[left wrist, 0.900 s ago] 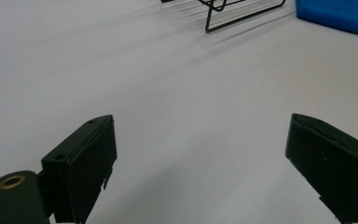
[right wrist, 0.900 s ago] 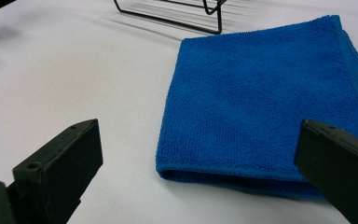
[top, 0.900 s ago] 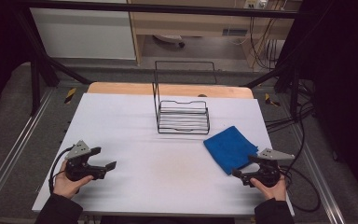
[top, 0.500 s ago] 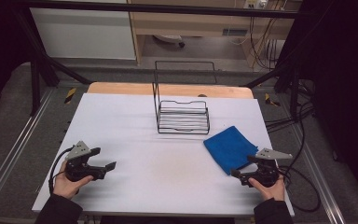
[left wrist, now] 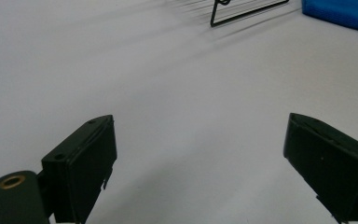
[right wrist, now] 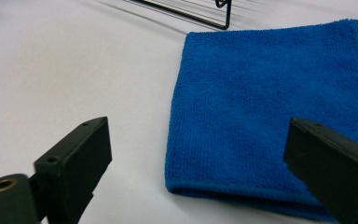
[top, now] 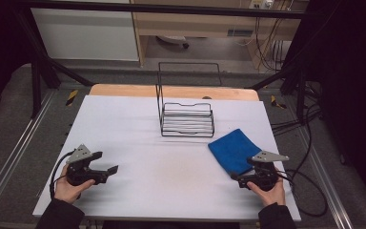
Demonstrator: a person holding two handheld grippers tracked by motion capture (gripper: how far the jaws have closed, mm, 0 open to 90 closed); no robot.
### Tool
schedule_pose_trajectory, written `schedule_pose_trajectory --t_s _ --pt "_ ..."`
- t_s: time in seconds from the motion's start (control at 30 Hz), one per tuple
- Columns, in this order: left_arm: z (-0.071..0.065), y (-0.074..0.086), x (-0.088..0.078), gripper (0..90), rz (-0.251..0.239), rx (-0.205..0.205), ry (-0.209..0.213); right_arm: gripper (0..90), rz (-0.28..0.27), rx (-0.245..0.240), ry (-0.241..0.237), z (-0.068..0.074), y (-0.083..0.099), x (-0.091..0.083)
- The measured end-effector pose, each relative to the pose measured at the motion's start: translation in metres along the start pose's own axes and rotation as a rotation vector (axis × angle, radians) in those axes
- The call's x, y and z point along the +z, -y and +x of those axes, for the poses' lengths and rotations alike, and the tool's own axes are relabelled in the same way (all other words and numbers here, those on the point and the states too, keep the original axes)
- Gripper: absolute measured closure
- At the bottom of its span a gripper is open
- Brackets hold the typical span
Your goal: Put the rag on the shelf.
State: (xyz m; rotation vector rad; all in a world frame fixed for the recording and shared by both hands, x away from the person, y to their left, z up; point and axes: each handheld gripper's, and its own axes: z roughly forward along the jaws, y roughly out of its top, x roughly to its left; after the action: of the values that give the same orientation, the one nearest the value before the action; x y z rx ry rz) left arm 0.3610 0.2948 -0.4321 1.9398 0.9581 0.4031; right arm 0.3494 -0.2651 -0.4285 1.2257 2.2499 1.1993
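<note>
The person's left hand (top: 69, 183) is holding the left gripper (top: 108, 168) low at the near left, its jaws standing wide apart and pointing right, while the right hand (top: 267, 187) is holding the right gripper (top: 237, 178) at the near right, jaws wide apart too and pointing left.

White table (top: 138, 124) — bare across the middle, black wire rack (top: 187, 119) standing at far centre, wooden board edge (top: 124, 90) behind it — grey floor (top: 14, 119) to the left.
</note>
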Motion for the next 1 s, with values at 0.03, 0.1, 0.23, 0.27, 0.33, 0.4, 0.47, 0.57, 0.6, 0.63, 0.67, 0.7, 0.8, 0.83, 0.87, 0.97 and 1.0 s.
schedule_pose_trajectory --t_s 0.03,0.1,0.23,0.27,0.33,0.4,0.47,0.57,0.6,0.63,0.67,0.7,0.8,0.83,0.87,0.97,1.0 --pt "0.000 0.000 0.000 9.5 0.000 0.000 0.000 11.0 0.002 -0.004 0.003 0.002 -0.001 0.002" --pt "0.000 0.000 0.000 9.6 0.001 -0.003 0.001 16.1 0.010 -0.025 0.000 0.005 -0.004 0.005" --pt "0.000 0.000 0.001 9.9 0.002 -0.008 -0.001 29.4 0.045 -0.059 -0.014 0.012 -0.008 0.014" --pt "0.000 0.000 0.001 10.0 0.005 -0.006 -0.001 33.7 0.052 -0.073 -0.014 0.013 -0.008 0.017" --pt "0.000 0.000 0.002 10.1 0.005 -0.004 -0.002 39.9 0.071 -0.081 -0.007 0.015 -0.009 0.022" --pt "-0.001 0.000 0.002 10.4 0.008 -0.002 -0.002 45.1 0.092 -0.102 -0.005 0.017 -0.010 0.028" --pt "-0.001 0.000 0.002 10.6 0.006 -0.001 -0.002 53.1 0.115 -0.122 0.015 0.017 -0.010 0.034" --pt "-0.001 0.000 0.002 10.8 0.008 -0.001 -0.003 60.7 0.134 -0.141 0.049 0.016 -0.009 0.039" --pt "-0.001 0.000 0.002 10.8 0.008 -0.001 -0.003 62.6 0.139 -0.145 0.057 0.016 -0.009 0.040" --pt "-0.001 0.000 0.002 10.9 0.006 -0.002 -0.004 63.7 0.147 -0.151 0.064 0.017 -0.008 0.042" --pt "-0.001 0.000 0.002 11.0 0.005 -0.004 -0.004 64.5 0.156 -0.162 0.069 0.017 -0.007 0.043" --pt "-0.001 0.000 0.002 11.1 0.007 -0.002 -0.005 65.5 0.155 -0.169 0.076 0.018 -0.006 0.043" --pt "-0.001 0.000 0.003 11.5 0.013 -0.001 -0.006 70.5 0.158 -0.191 0.090 0.018 -0.006 0.044" --pt "-0.001 0.000 0.003 11.5 0.015 0.004 -0.006 71.5 0.161 -0.199 0.093 0.018 -0.006 0.044" --pt "-0.002 0.000 0.002 11.5 0.014 0.004 -0.005 72.3 0.161 -0.201 0.095 0.018 -0.006 0.044" --pt "-0.001 0.001 0.002 11.6 0.011 -0.003 -0.005 76.4 0.165 -0.199 0.098 0.018 -0.006 0.044" --pt "-0.001 0.001 0.002 11.7 0.010 -0.007 -0.006 79.5 0.168 -0.202 0.105 0.018 -0.007 0.044"
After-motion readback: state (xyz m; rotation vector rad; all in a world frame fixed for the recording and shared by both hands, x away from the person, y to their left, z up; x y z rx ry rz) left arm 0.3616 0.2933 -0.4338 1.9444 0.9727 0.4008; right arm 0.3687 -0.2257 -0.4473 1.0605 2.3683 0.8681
